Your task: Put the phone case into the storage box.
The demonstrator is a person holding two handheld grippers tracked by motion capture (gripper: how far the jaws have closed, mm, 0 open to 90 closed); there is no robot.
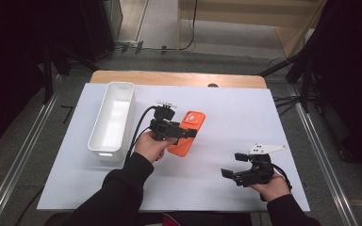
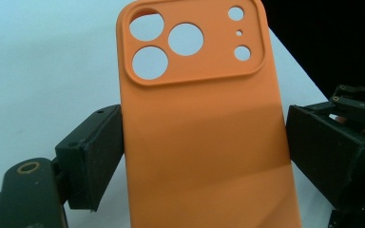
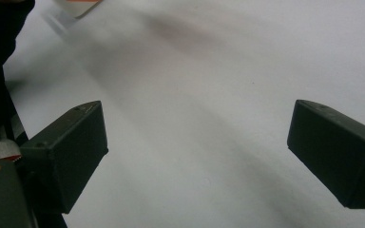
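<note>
Two grippers: left gripper (image 1: pixel 185 133) clamps the orange phone case (image 2: pixel 204 142) across its width; right gripper (image 1: pixel 234 165) gapes empty. Keep case level toward white bin (image 1: pixel 104 143).

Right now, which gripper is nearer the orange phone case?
Left. The left gripper has its jaws closed on the sides of the orange phone case. The right gripper sits apart near the table's front right, jaws open over bare white surface.

Right gripper (image 3: pixel 197 152), jaws spread wide, over the white sheet (image 3: pixel 209 71).
</note>
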